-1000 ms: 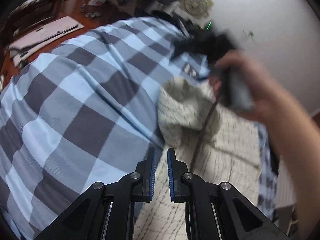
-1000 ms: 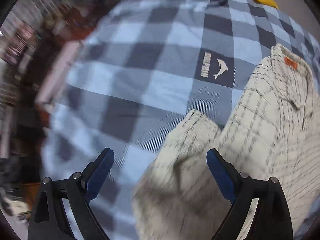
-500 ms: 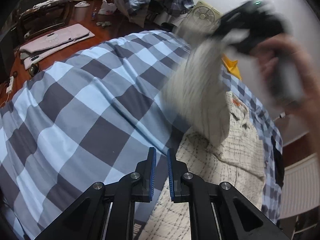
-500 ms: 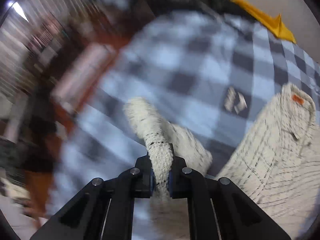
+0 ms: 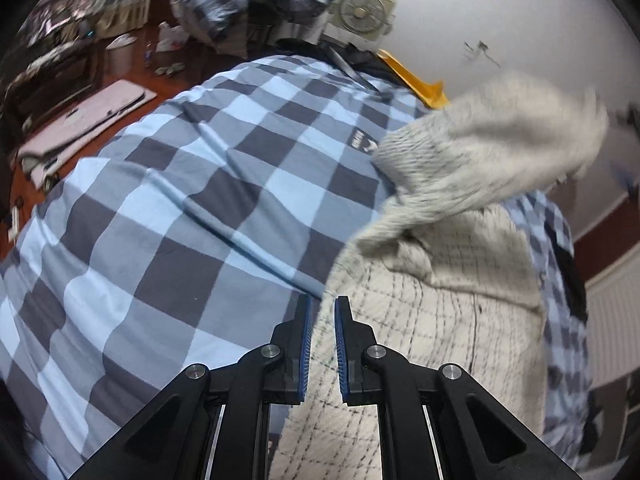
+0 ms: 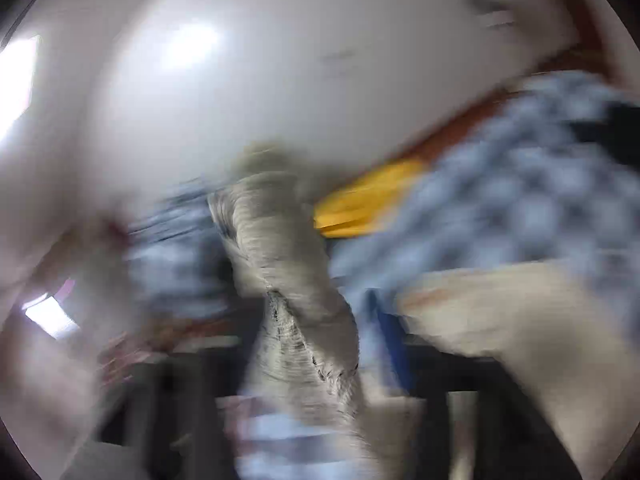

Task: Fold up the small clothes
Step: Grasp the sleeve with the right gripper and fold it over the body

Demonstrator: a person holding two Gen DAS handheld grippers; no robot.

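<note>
A cream checked shirt (image 5: 432, 320) is spread on a bed covered by a blue and grey checked quilt (image 5: 180, 208). The shirt lies toward the wall-side edge of the quilt, just beyond the small white logo patch (image 5: 362, 142) printed on one dark square. One sleeve (image 5: 480, 152) is lifted off the quilt and is seen blurred above the shirt's body, stretched toward the wall.

The left gripper (image 5: 320, 344) is held low over the near hem of the shirt, at the line where cream cloth meets quilt. Its blue-padded fingers (image 5: 305, 340) are drawn nearly together, with only a narrow gap between them, and no cloth can be made out in that gap.

The right wrist view is heavily smeared. A twisted length of the cream sleeve (image 6: 296, 300) is seen rising through the middle of that view, where the right gripper (image 6: 320, 360) sits, and a blurred blue pad (image 6: 394, 344) is seen just beside the cloth. The sleeve appears to be pinched there, though the fingers are too blurred to be traced.

An orange cloth (image 5: 420, 84) lies at the far edge of the quilt, beside the wall, and a small fan (image 5: 360, 12) stands beyond it.
</note>
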